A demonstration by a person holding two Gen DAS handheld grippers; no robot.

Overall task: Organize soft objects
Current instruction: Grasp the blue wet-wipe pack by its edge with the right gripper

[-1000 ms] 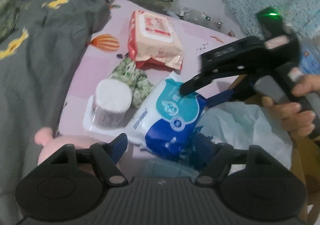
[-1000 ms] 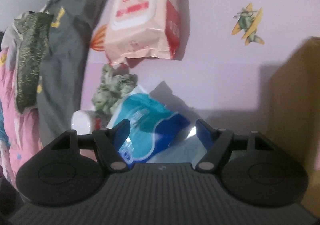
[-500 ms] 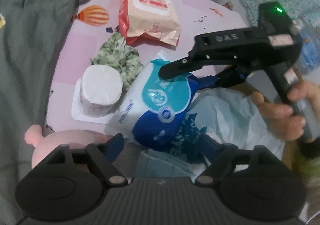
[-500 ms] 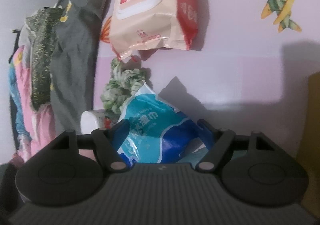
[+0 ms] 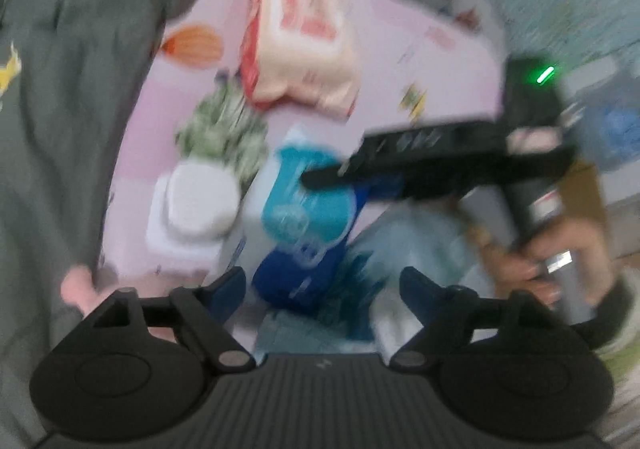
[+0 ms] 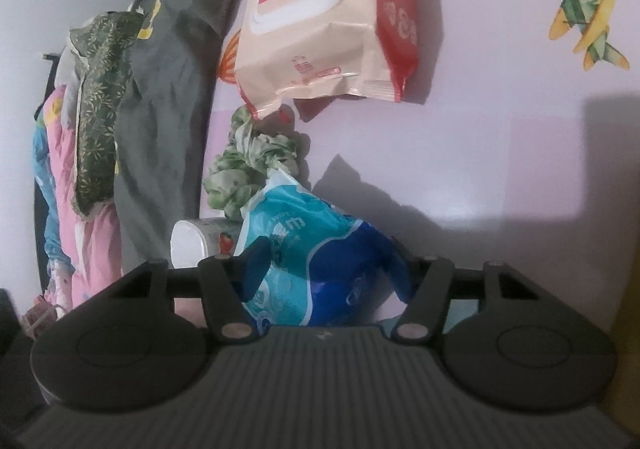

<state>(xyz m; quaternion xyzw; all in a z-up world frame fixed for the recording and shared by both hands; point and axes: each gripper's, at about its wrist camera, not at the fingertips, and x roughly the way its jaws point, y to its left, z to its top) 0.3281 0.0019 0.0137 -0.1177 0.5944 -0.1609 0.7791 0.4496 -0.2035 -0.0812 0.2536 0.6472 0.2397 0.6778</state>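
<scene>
Lower centre, right view: my right gripper (image 6: 326, 273) jaws closing around the blue wipes pack (image 6: 304, 249); I'd grip mid-pack, squarely. Left gripper (image 5: 322, 289) jaws opening, empty.

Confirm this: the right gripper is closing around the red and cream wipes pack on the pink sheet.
Wrong pack. The right gripper is closing around the blue wipes pack; the red and cream wipes pack lies apart, farther up the pink sheet, as the right wrist view shows.
</scene>
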